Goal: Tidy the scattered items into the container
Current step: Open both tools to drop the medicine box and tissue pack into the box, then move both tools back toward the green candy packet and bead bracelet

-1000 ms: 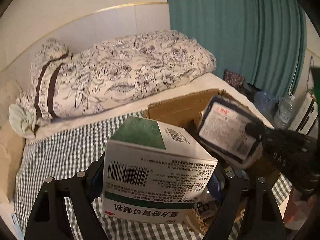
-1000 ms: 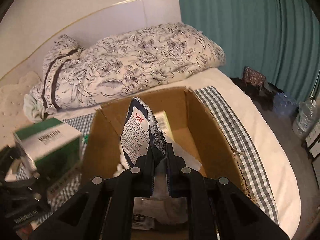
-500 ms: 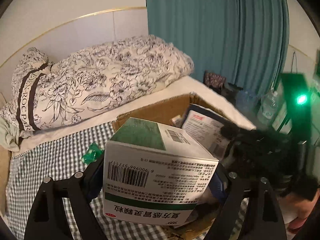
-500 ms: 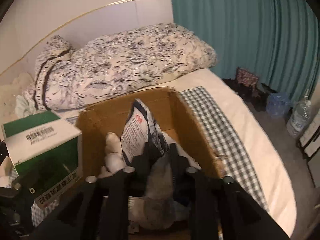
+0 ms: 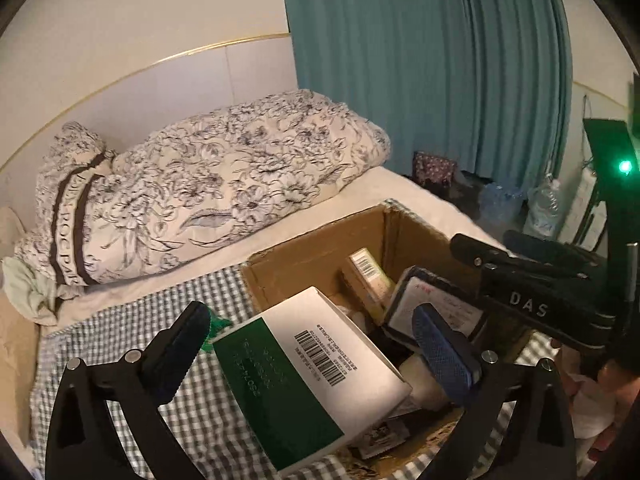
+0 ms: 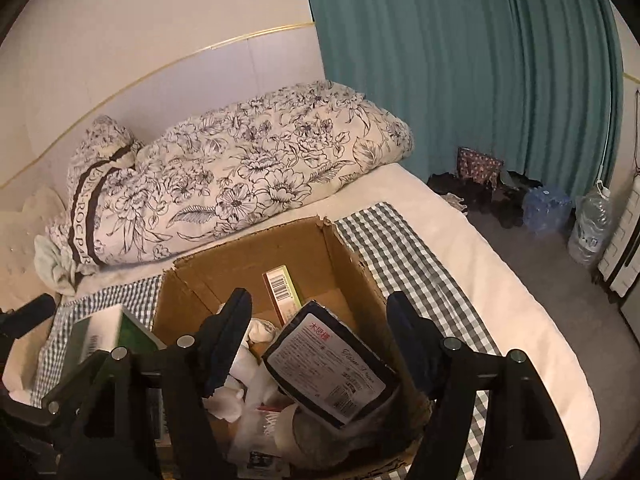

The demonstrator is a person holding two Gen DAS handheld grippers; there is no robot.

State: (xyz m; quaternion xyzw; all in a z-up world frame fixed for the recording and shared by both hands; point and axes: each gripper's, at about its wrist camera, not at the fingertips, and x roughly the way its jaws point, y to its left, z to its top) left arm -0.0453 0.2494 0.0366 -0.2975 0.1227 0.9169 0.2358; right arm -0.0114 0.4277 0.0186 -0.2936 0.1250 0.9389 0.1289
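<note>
Jaws of both the left gripper (image 5: pixel 316 354) and right gripper (image 6: pixel 320 342) have just opened wide, holding nothing: green box (image 5: pixel 308 380) and dark packet (image 6: pixel 326 364) now lie dropped in the carton (image 6: pixel 352 256), two items tidied.
</note>
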